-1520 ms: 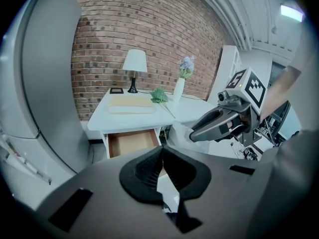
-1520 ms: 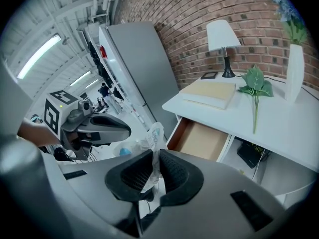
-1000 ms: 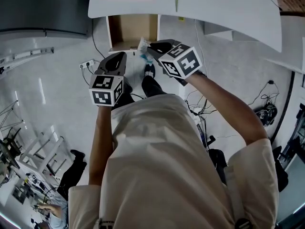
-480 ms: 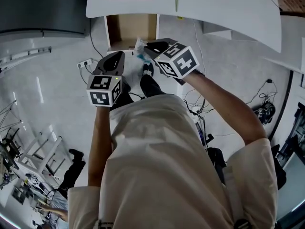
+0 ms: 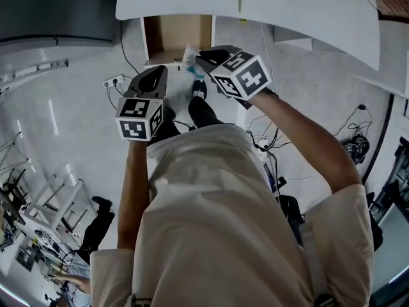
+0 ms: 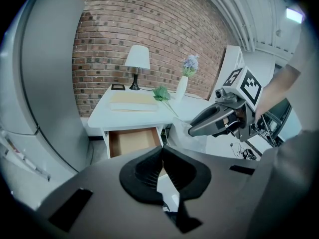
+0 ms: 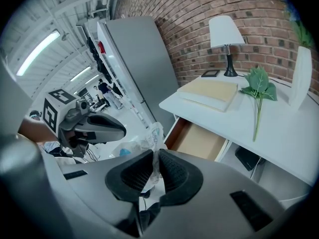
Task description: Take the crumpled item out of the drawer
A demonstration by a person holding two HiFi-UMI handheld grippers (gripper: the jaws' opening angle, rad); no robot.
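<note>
- Right gripper (image 7: pixel 155 152) pinched narrow on the crumpled item (image 7: pixel 148 136), held clear of the open drawer (image 7: pixel 199 141) just ahead under the table (image 7: pixel 279 133)
- Left gripper (image 6: pixel 162 148) closed, empty, farther from drawer

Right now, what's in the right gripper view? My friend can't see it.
The right gripper pinches a crumpled plastic wrapper between its jaws, in front of the open drawer of a white table. A lamp stands on top.

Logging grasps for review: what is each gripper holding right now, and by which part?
The right gripper pinches the crumpled plastic wrapper by one end, the rest bunched past the jaw tips. The left gripper is shut on nothing.
</note>
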